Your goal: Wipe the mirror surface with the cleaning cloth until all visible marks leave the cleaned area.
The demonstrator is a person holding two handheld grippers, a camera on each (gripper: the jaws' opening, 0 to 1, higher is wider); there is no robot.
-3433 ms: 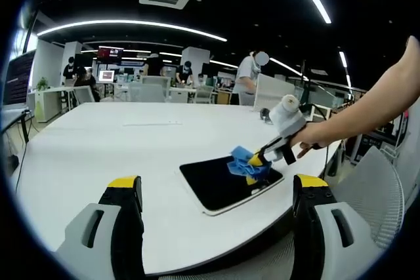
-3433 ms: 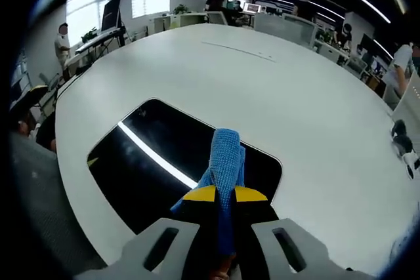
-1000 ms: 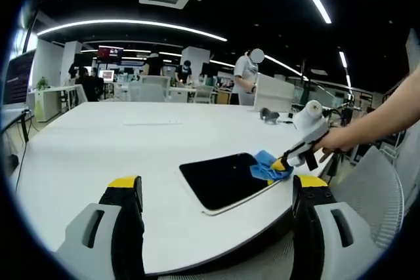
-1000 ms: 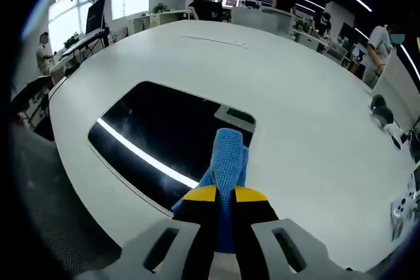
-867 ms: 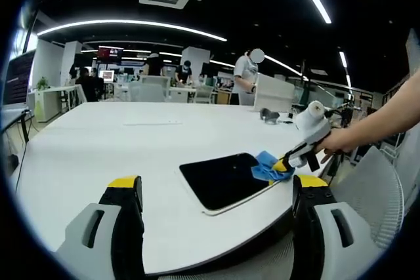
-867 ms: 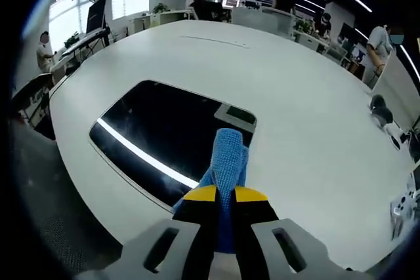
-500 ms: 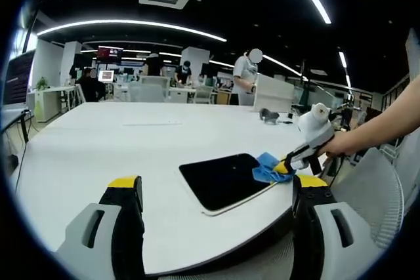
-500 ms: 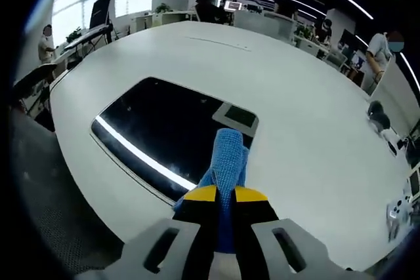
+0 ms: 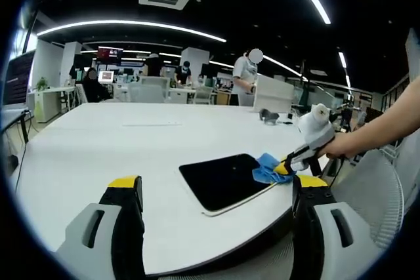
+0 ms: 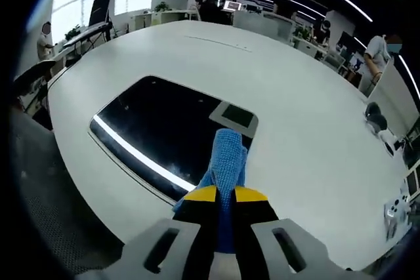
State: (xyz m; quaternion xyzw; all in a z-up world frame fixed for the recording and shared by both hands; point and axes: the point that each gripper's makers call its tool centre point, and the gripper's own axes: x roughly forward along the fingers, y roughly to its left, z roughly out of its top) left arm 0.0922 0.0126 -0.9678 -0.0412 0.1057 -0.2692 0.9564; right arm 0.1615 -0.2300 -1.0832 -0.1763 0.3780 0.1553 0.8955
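Left gripper view: one large white table [image 9: 98, 142] is carrying everything, with one grey mesh chair [image 9: 371, 191] sitting past its near right edge; one dark mirror [image 9: 220, 178], a rounded rectangle, is lying flat near that edge; a person's forearm [image 9: 387, 126] is reaching in from the right, its hand [image 9: 336, 147] gripping the handle of the right gripper [image 9: 287, 164], which is slanting down toward the mirror's right end; one blue cleaning cloth [image 9: 266, 168] is sitting on that end, pinched at the gripper's yellow tips; the left gripper [image 9: 216, 191] is hovering level over the table's near side, its two jaws spreading wide apart and holding nothing.

Right gripper view: the mirror [image 10: 164, 132] is lying on the table [image 10: 289, 90], reflecting one bright ceiling light strip; the right gripper [image 10: 221, 193] is pressing its two jaws together on the cleaning cloth [image 10: 226, 155], whose free end is resting over the mirror's near corner.
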